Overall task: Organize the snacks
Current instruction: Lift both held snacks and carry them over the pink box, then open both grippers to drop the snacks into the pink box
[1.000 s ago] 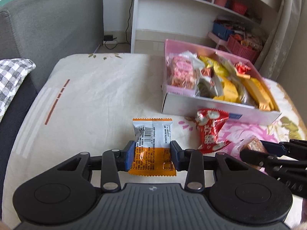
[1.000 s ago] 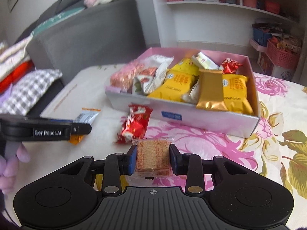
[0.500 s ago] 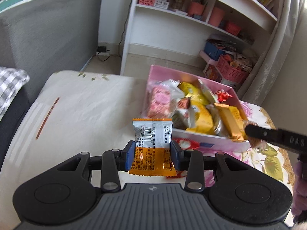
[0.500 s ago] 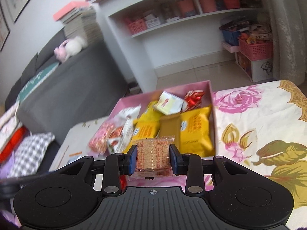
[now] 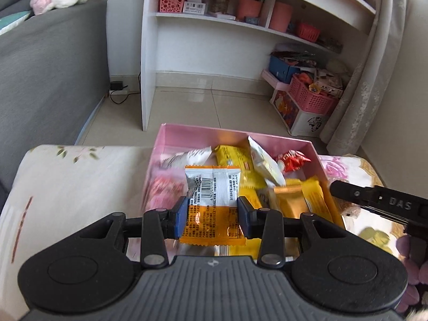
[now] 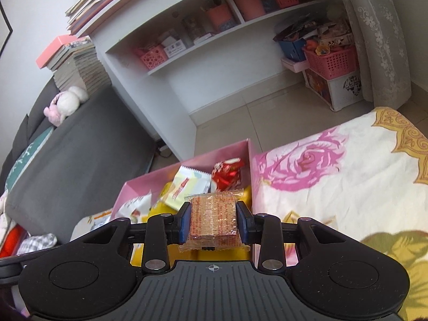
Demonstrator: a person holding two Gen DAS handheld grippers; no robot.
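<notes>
Two grippers are seen over a table (image 6: 347, 176) draped in a flowered cloth, each clamped on one snack. A pink box (image 5: 230, 137) at the table's far edge is already well filled, so most of the sorting is judged done; only the two held snacks are seen outside it, and releasing them into the box appears to be what is left. Whether others lie on the table below the cameras cannot be told. Inside the box at least two yellow packets (image 5: 235, 157), one white packet (image 5: 263, 161), one red candy (image 5: 293, 160) and one pink snack (image 5: 165, 187), blurred, can be counted; more may be hidden beneath. The left gripper (image 5: 211, 214) is closed on one orange-and-silver packet (image 5: 214, 203), held above the box's near left part. The right gripper (image 6: 213, 223), seen in the left view as a black bar beside the box's right wall, is closed on one clear-wrapped brown bar (image 6: 214, 218), held over the box's right end.
</notes>
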